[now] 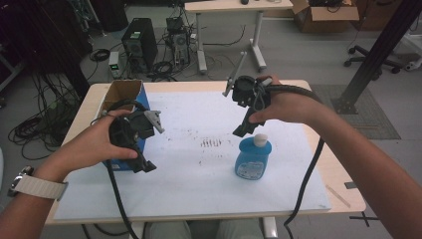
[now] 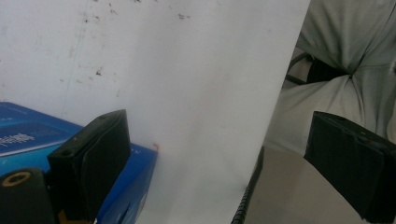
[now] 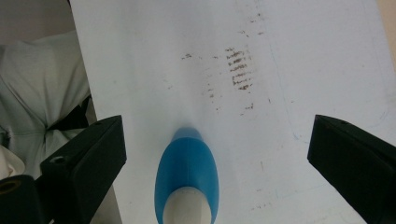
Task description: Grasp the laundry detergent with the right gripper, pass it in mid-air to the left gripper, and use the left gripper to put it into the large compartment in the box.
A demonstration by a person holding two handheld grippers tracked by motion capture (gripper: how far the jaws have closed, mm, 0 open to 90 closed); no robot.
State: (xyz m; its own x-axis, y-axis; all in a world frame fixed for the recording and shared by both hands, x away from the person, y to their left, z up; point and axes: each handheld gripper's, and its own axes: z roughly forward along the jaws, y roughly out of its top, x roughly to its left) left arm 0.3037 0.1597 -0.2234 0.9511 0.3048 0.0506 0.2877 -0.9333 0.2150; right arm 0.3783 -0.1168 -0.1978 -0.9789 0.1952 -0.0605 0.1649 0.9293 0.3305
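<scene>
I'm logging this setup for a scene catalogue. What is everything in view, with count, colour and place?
bottle: one, blue with a white cap, upright on the mat, right of centre.
box: one, blue outside and brown inside, open, at the mat's left edge.
mat: one, white with dark smudges, covering the table.
table: one, light wood.
computer tower: one, black, on the floor beyond.
left gripper: one, black, open, beside the box.
right gripper: one, black, open, above the bottle.
</scene>
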